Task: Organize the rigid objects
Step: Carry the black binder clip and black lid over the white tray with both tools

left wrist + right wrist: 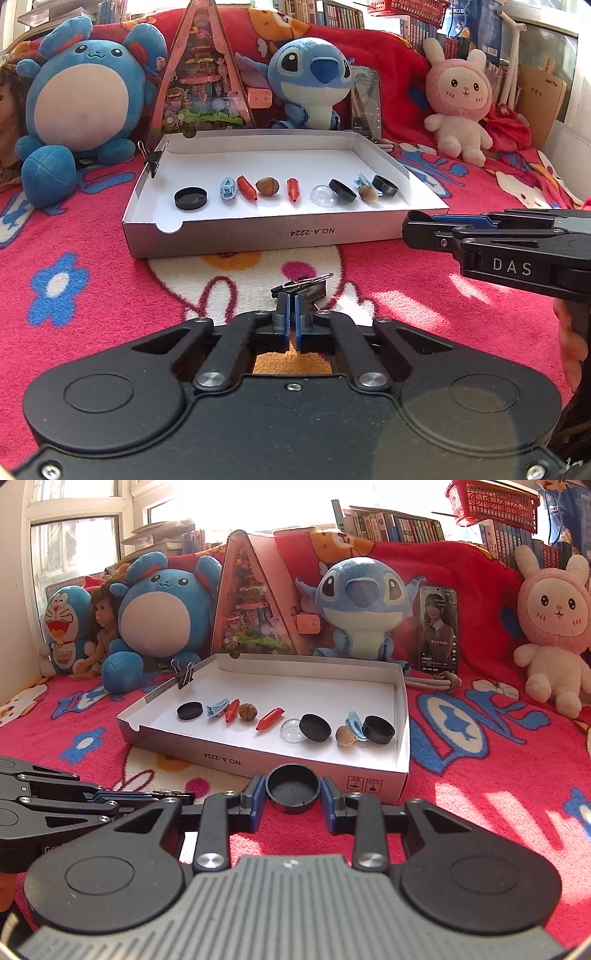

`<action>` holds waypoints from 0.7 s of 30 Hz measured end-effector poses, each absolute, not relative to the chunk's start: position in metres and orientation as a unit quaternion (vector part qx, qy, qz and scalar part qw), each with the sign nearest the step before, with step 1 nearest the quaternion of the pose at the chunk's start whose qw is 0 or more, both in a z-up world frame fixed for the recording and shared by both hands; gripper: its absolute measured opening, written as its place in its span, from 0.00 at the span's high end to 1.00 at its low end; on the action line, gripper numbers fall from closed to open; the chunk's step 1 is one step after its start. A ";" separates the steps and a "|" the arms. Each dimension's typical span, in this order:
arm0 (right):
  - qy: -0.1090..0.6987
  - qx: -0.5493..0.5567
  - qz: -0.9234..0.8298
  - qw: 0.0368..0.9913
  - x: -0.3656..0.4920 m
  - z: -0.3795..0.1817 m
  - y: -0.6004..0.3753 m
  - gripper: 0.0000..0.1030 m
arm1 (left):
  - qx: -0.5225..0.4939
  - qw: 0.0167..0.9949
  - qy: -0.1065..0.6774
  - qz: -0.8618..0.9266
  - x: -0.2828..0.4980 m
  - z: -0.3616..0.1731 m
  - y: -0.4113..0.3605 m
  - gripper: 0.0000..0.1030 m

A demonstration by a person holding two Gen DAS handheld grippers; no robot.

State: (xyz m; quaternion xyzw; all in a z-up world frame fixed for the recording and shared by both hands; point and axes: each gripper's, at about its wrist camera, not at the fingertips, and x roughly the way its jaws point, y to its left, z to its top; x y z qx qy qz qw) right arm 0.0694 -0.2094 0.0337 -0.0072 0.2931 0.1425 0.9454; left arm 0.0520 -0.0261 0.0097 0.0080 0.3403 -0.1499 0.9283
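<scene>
My left gripper (292, 297) is shut at the bottom of the left wrist view, and a black binder clip (301, 286) sits right at its tips, seemingly pinched, over the red blanket. In the right wrist view, my right gripper (293, 790) is shut on a black round cap (293, 788) just in front of the white shallow box (221, 760). The right gripper (413, 230) also enters the left wrist view from the right, side-on. Inside the box (295, 236) lies a row of black caps, blue clips, orange pieces, nuts and a clear dome (322, 194).
A second binder clip (153, 158) grips the box's left rim. Behind the box stand plush toys, a triangular miniature house (201, 74) and a propped phone (437, 627). A patterned red blanket (92, 221) covers the surface all around.
</scene>
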 end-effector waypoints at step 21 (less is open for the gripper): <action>0.289 -0.001 0.132 0.948 0.068 0.036 -0.213 0.64 | -0.019 0.934 0.342 -0.096 0.065 0.000 -0.051 0.67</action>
